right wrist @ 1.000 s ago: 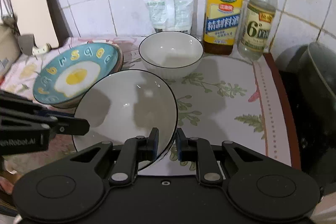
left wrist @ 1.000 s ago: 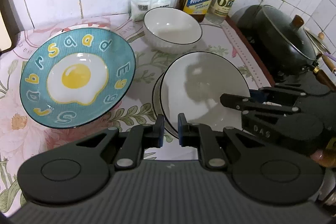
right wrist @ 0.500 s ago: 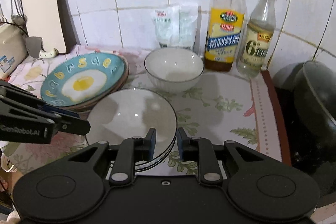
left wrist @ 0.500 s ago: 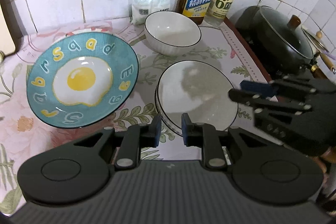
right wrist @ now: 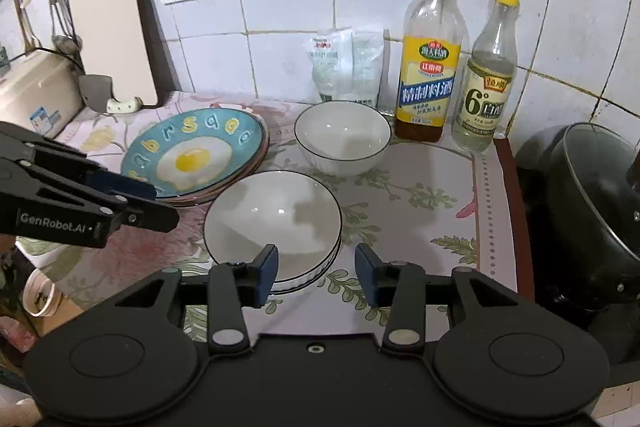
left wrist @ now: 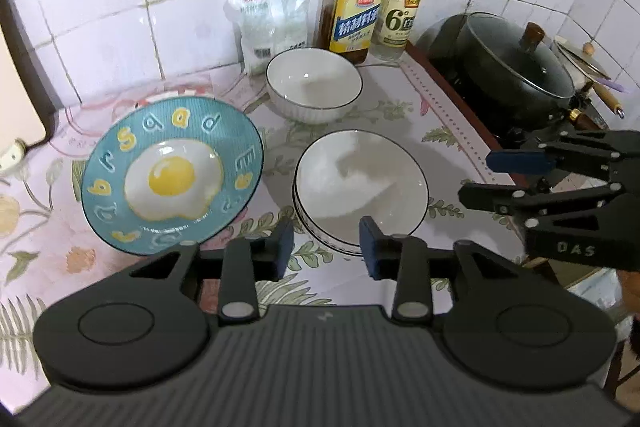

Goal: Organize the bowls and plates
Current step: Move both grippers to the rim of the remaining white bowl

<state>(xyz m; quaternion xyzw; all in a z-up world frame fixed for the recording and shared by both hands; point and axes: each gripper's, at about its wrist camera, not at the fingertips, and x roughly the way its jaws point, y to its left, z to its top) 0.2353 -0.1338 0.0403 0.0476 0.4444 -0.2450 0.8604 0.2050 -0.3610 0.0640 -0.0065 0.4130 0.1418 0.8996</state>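
Note:
A stack of white plates with black rims (left wrist: 360, 183) (right wrist: 272, 219) lies on the flowered counter. A blue fried-egg plate (left wrist: 172, 175) (right wrist: 196, 155) tops a stack of plates to its left. A white bowl (left wrist: 314, 85) (right wrist: 342, 137) stands behind. My left gripper (left wrist: 326, 251) is open and empty, just in front of the white plates. My right gripper (right wrist: 316, 269) is open and empty, at the near rim of the white plates. Each gripper shows in the other's view: the right (left wrist: 480, 179), the left (right wrist: 160, 207).
Two bottles (right wrist: 430, 67) (right wrist: 488, 75) and white bags (right wrist: 348, 67) stand at the tiled wall. A dark lidded pot (left wrist: 516, 63) (right wrist: 592, 211) sits on the stove at the right. A cutting board (right wrist: 108, 23) leans at the back left.
Both grippers opened and let go of the white plate, which now lies flat on the white stack. Both pulled back and up from it.

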